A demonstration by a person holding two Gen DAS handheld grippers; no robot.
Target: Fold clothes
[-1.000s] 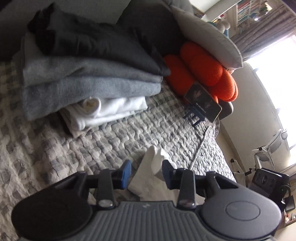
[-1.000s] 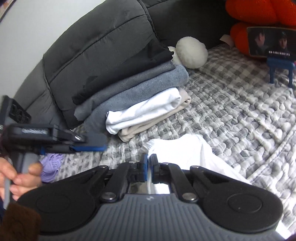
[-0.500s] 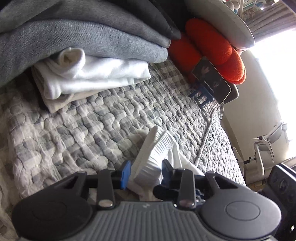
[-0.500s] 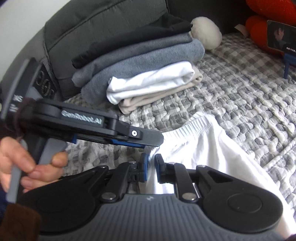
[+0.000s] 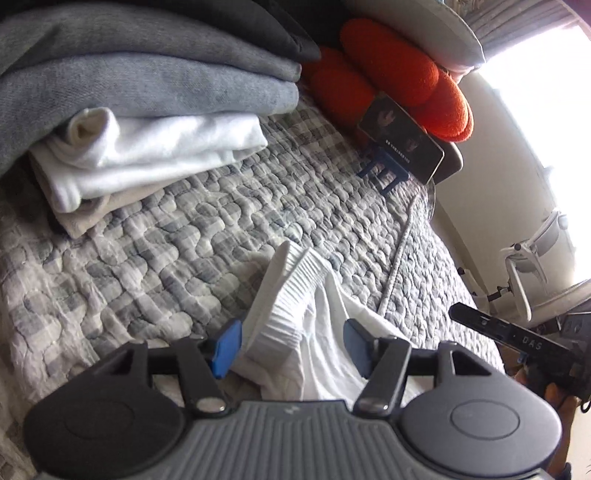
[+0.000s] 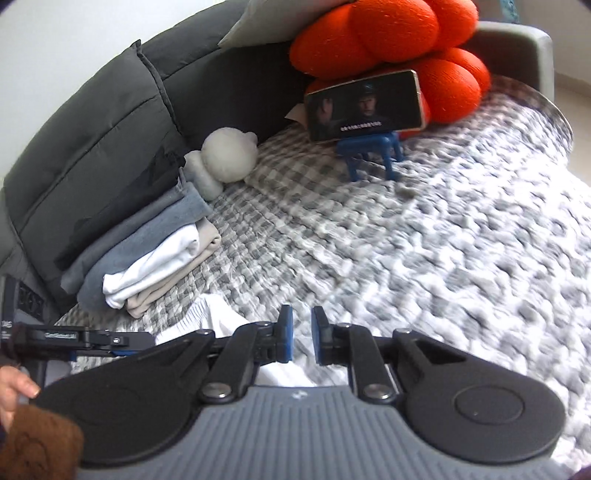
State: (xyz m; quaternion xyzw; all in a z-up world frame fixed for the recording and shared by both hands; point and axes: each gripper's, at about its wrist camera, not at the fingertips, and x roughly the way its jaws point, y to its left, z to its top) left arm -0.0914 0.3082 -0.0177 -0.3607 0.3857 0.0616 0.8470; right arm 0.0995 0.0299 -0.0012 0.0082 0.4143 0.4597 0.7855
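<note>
White garment (image 5: 291, 306), grey-checked quilt (image 5: 177, 236), orange cushion (image 6: 388, 33), blue fingers (image 5: 227, 347).

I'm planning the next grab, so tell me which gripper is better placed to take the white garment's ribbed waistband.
Left. The left gripper is open with the ribbed waistband lying between its fingers. The right gripper faces bare quilt; the white garment lies off to its left.

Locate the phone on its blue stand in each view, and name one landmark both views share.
Left wrist view: the phone sits upper right of centre, tilted, in front of the orange cushion.
Right wrist view: the phone sits top centre on its blue stand.
Shared landmark: the stack of folded clothes.
</note>
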